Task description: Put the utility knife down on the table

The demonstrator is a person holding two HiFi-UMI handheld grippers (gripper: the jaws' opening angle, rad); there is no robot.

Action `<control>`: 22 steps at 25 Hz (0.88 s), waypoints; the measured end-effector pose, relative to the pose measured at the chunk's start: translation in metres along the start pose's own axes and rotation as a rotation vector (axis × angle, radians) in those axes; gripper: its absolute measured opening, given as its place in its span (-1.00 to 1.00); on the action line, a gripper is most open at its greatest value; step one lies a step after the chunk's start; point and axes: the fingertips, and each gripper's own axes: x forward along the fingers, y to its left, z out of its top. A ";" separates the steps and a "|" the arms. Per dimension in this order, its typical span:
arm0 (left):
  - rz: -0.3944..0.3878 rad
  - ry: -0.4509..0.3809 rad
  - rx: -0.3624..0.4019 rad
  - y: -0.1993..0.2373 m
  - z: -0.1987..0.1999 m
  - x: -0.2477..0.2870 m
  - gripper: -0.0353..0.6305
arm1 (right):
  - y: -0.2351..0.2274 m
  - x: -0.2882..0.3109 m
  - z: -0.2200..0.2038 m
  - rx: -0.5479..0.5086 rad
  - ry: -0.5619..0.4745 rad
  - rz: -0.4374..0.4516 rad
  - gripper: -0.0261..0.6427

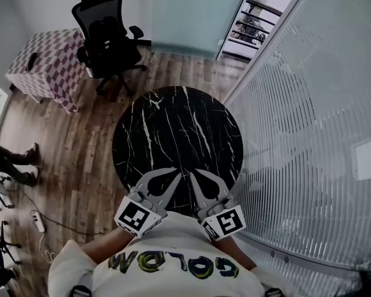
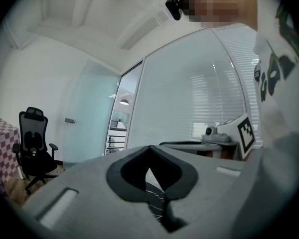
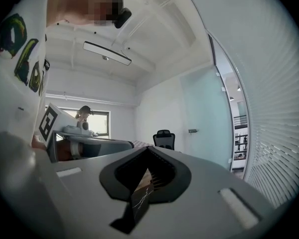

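Black marble tabletop (image 1: 173, 122) carries no visible utility knife; left tool (image 1: 172, 173) and right tool (image 1: 193, 174), both closed empty, hover at 6 o'clock. Step undeterminable.

The tabletop (image 1: 179, 129) is gleaming like polished black stone veined in white. The floor (image 1: 80, 159) is showing smooth wood planks. The left tool (image 1: 173, 176) and right tool (image 1: 194, 177) are looking like matt grey plastic. A checked cloth (image 1: 49, 64) is hanging soft and dull.

The counter's (image 1: 173, 122) near rim hides behind the left tool (image 1: 172, 175) and right tool (image 1: 193, 175). A person (image 1: 15, 163) (legs only) is cut off at left.
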 end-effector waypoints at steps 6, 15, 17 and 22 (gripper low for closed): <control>-0.039 -0.002 -0.028 -0.006 -0.002 0.011 -0.88 | -0.005 -0.001 0.002 0.004 -0.009 -0.011 -0.92; -0.031 -0.004 -0.019 -0.005 0.000 0.012 -0.88 | -0.006 -0.003 0.004 0.009 -0.013 -0.014 -0.92; -0.028 -0.003 -0.019 -0.005 0.000 0.012 -0.88 | -0.007 -0.004 0.003 0.007 -0.011 -0.015 -0.92; -0.022 0.005 -0.038 -0.007 -0.002 0.012 -0.88 | -0.007 -0.006 0.003 0.003 -0.006 -0.017 -0.92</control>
